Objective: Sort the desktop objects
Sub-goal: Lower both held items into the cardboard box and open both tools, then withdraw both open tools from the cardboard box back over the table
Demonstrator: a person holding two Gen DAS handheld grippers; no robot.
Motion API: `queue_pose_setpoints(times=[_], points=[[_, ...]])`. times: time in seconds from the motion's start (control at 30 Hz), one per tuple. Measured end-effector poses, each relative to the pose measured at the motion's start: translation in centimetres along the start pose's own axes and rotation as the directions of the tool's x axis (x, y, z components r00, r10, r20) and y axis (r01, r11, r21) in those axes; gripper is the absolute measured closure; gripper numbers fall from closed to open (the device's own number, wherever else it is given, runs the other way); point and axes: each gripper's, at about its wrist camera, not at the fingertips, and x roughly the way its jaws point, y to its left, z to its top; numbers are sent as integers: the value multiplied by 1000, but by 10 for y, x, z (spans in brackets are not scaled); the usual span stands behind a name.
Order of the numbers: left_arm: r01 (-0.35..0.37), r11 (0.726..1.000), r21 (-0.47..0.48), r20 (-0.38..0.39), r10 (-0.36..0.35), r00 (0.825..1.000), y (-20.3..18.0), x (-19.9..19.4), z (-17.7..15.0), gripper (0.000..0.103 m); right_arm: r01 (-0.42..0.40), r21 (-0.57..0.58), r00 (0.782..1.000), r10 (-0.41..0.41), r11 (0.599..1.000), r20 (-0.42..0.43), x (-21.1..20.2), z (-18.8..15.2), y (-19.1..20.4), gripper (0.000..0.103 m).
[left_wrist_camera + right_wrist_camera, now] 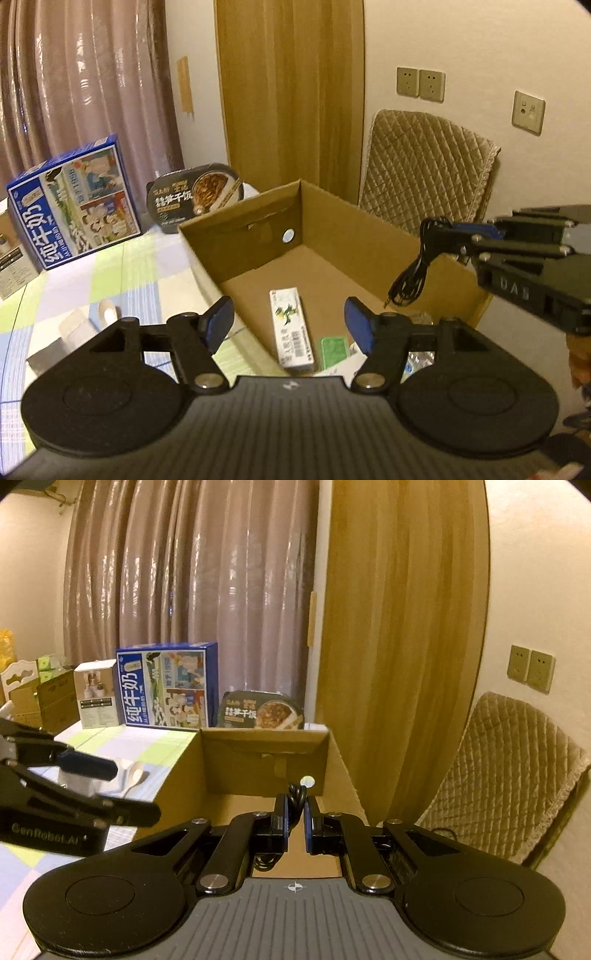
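The black cable (410,280) hung in a bundled loop, long axis near vertical, plug end down, above the cardboard box (258,236) at its 3 o'clock side. The right gripper (295,821) had its fingers clenched on the cable's top. The left gripper (288,325) hovered with fingers spread, holding nothing, over a white carton (291,328) lying in the box. The checked table (122,266) carried a blue milk box (77,210) at 10 o'clock, before curtains (74,81).

The cardboard box (258,236) stands open at the top, its far half of floor bare; a white carton (291,328) and green packet (334,347) crowd the near end. The right gripper (461,236), gripping a black cable (410,284), hangs over the right wall. A blue milk carton (74,210) and noodle bowl (195,197) block the far left.
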Motion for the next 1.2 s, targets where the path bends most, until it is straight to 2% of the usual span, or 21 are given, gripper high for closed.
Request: queue_pose_setpoints(times=[0.2, 0.27, 0.33, 0.4, 0.57, 0.67, 0.97, 1.1, 1.2], points=[[-17, 1000, -11, -14, 17, 1000, 9, -7, -7, 41, -14, -68, 1000, 16, 998, 24, 17, 7, 9, 97], [-25, 1000, -14, -17, 25, 1000, 13, -10, -10, 41, -11, -54, 1000, 12, 999, 17, 23, 10, 7, 90], [-35, 999, -19, -21, 34, 999, 17, -14, -13, 41, -7, -20, 1000, 8, 1000, 24, 21, 10, 3, 72], [-45, 999, -28, -24, 44, 999, 22, -18, -18, 40, 0, 0, 999, 0, 1000, 32, 15, 7, 1, 60], [-66, 997, -38, -45, 64, 997, 28, -28, -35, 40, 1, 11, 1000, -1, 1000, -2, 0, -6, 3, 57], [-74, 996, -55, -56, 70, 996, 30, -37, -46, 34, 1, 41, 1000, 0, 999, -15, -15, -15, 6, 55], [-103, 990, -95, -98, 93, 991, 42, -71, -79, 21, -24, 103, 1000, 25, 994, -3, -65, -30, 40, 22], [-126, 984, -123, -112, 113, 987, 53, -93, -95, 16, -47, 124, 999, 47, 991, 2, -81, -32, 60, 3], [-157, 977, -142, -113, 141, 984, 64, -111, -107, 9, -83, 118, 996, 86, 989, -15, -87, -33, 76, 2]])
